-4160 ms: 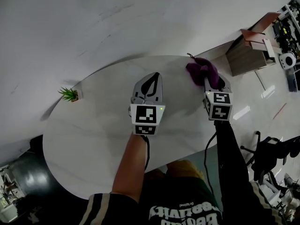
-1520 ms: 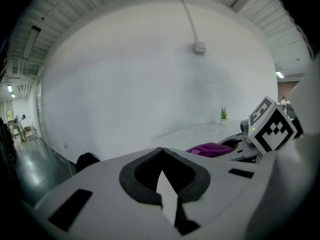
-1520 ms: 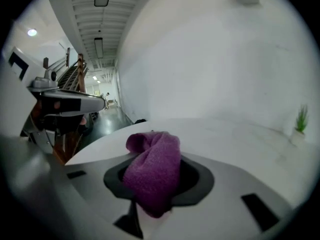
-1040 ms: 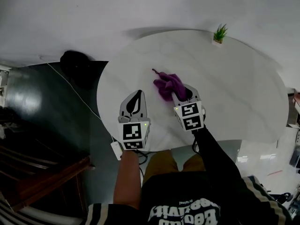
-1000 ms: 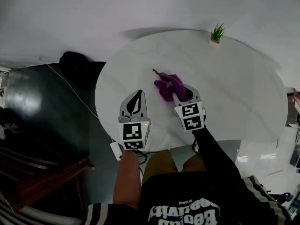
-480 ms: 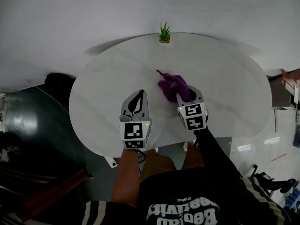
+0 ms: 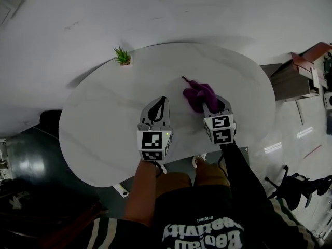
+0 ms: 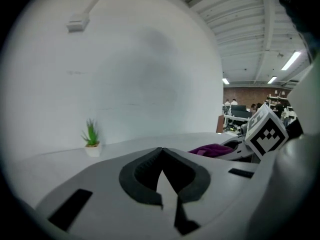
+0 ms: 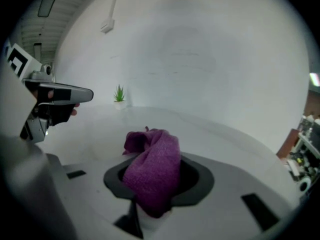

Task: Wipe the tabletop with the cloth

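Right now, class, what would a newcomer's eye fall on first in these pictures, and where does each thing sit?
The purple cloth stands out most, bunched in the right gripper on the white oval table, near the person's edge. Beside it, the left gripper is over the table, shut and empty. A small green plant stands alone at the far edge, to the left.

Seemingly on table [image 7: 104, 123], cloth [image 7: 198, 95] lies right of plant [image 7: 122, 56].

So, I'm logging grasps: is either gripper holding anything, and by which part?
The right gripper pinches the purple cloth by one bunched end; the left gripper is shut, empty.
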Motion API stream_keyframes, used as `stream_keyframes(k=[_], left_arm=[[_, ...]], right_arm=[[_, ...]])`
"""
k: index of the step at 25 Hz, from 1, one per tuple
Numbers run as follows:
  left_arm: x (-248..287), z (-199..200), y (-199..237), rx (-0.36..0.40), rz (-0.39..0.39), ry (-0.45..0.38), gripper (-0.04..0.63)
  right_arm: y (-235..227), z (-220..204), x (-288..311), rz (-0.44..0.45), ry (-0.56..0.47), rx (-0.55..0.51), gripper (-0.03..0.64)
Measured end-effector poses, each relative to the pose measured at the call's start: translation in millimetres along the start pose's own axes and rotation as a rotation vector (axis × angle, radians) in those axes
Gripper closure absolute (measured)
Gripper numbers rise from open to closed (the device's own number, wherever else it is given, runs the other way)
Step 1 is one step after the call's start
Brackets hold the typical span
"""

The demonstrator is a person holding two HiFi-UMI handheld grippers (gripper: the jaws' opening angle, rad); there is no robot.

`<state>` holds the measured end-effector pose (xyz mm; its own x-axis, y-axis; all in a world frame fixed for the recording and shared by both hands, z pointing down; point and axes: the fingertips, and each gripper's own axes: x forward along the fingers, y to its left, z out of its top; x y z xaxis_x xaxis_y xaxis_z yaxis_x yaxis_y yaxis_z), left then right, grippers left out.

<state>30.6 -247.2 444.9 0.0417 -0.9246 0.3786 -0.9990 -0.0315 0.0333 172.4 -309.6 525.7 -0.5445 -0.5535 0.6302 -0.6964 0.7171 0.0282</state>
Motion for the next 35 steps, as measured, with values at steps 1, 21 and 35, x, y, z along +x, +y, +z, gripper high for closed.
stream_keyframes(k=[1,21,35], left_arm=[[10.3,5.1,-17.6,0.004,-0.031,-0.004,0.595],[122.2,52.4,-284.4,0.123,-0.417,-0.033,0.595],[80.6,56.4,-203.6,0.142,-0.261,-0.050,0.595]], right_arm=[[-19.3,-6.1,-5.7,-0.021,0.005,0.009,0.480],[-303.0,-119.1,-142.2,-0.408,0.057,0.188,0.480],[-208.3,-48.3,-121.7,-0.231,-0.073,0.120,0.479]])
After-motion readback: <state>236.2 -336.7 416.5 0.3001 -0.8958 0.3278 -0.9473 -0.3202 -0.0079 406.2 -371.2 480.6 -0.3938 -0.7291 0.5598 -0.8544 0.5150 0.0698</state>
